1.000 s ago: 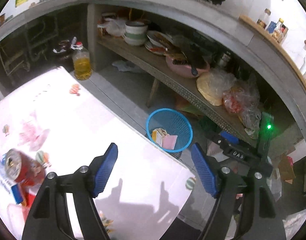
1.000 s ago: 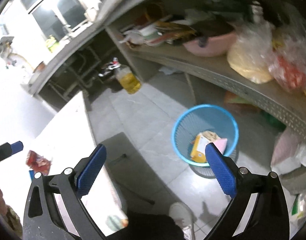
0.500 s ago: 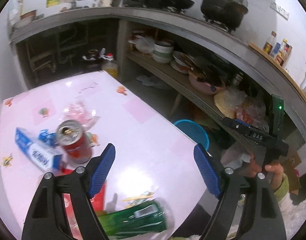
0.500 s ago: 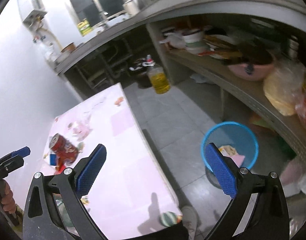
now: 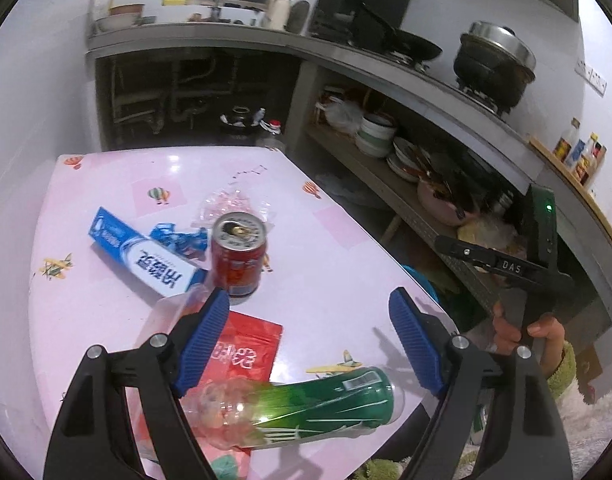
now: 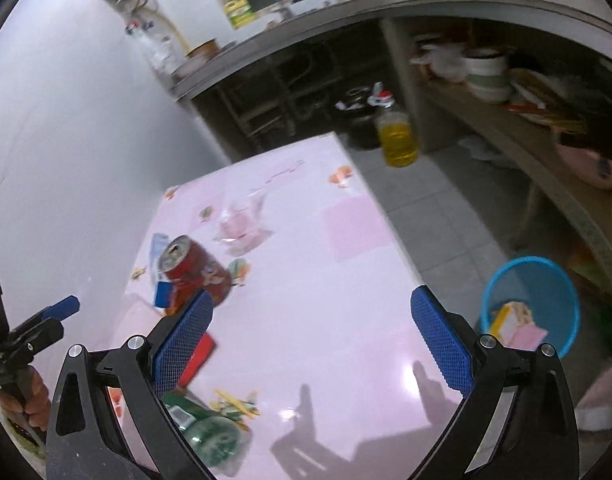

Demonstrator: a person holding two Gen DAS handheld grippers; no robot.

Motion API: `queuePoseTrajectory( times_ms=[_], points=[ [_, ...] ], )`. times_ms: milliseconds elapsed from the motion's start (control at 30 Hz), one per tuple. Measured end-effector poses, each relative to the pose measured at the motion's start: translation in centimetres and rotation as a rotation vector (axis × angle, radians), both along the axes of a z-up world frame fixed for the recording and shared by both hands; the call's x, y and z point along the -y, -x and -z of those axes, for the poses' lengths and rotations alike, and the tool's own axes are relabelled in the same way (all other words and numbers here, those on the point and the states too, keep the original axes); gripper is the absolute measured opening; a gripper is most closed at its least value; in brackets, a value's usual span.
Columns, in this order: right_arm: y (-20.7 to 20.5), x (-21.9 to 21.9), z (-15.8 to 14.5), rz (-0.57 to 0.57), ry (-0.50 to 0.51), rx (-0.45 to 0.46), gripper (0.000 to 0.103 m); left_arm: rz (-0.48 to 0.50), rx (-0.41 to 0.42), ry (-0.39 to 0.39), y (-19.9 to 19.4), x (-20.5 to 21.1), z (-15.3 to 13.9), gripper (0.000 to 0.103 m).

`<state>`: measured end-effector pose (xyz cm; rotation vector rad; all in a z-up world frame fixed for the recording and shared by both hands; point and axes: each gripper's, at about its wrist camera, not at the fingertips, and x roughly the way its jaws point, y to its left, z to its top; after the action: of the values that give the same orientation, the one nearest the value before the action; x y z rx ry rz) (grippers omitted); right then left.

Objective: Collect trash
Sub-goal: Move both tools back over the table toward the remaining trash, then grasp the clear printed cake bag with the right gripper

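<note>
Lying nearest, at the lower centre of the left view, the green-labelled clear plastic bottle (image 5: 306, 404) rests on the pink table (image 5: 338, 248), beneath the left gripper (image 5: 308, 340), its fingers wide and empty; light, slippery, best gripped mid-body. Behind stands a red can (image 5: 238, 256). The right gripper (image 6: 312, 344) is likewise spread, holding nothing.

A glossy pink plastic cloth covers the counter (image 5: 338, 264), throwing back lamp glare. Beyond the left jaws stands a shiny metal drink can (image 5: 238, 258), beside a glossy cardboard toothpaste box (image 5: 146, 258) and crinkled blue foil wrapper (image 5: 180, 238). Under the jaws lies a clear plastic bottle (image 5: 306, 408) with a green film label. The jaws' blue pads (image 5: 204, 336) look ribbed and matt.
</note>
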<state>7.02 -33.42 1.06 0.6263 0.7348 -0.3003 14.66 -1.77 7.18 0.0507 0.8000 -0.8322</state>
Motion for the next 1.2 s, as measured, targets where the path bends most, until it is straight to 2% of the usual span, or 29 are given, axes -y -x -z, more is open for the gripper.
queuePoseTrajectory(
  times_ms=[267,433,500,667,733,833,933,967,1067,1133,1200],
  points=[
    [-6.9,-0.4,-1.1,-0.142,-0.074,-0.025,0.095,-0.036,0.021,0.032,-0.8,-2.4,0.0,0.080],
    [-14.5,-0.4,-0.9,-0.272,-0.106,-0.090,0.095,-0.052,0.008,0.028,-1.2,-3.2,0.7,0.080],
    [-18.1,-0.7,-0.3,-0.319,-0.085,-0.143,0.095,-0.058,-0.001,0.028,-1.4,-3.5,1.1,0.081],
    [-26.5,-1.8,3.2,-0.434,-0.043,-0.311,0.095,-0.074,-0.015,0.031,-1.9,-3.9,1.5,0.081],
    [-29.1,-1.9,5.2,-0.434,-0.029,-0.375,0.095,-0.084,-0.021,0.031,-2.2,-4.1,1.6,0.082],
    [-32.0,-2.4,7.7,-0.456,-0.019,-0.458,0.095,-0.093,-0.022,0.030,-2.4,-4.4,1.6,0.082],
    [-33.2,-3.5,9.2,-0.514,0.013,-0.500,0.095,-0.102,-0.018,0.022,-2.6,-4.9,1.7,0.082],
    [-33.4,-3.9,9.7,-0.527,0.024,-0.515,0.094,-0.106,-0.017,0.018,-2.7,-5.0,1.7,0.082],
    [-33.2,-4.5,10.7,-0.535,0.066,-0.551,0.079,-0.122,-0.017,0.011,-3.2,-5.5,1.9,0.082],
    [-32.7,-4.4,10.6,-0.518,0.085,-0.542,0.073,-0.129,-0.016,0.008,-3.4,-5.7,2.0,0.082],
    [-31.8,-3.7,10.3,-0.486,0.080,-0.529,0.062,-0.133,-0.013,0.005,-3.6,-5.9,2.1,0.082]
  ],
)
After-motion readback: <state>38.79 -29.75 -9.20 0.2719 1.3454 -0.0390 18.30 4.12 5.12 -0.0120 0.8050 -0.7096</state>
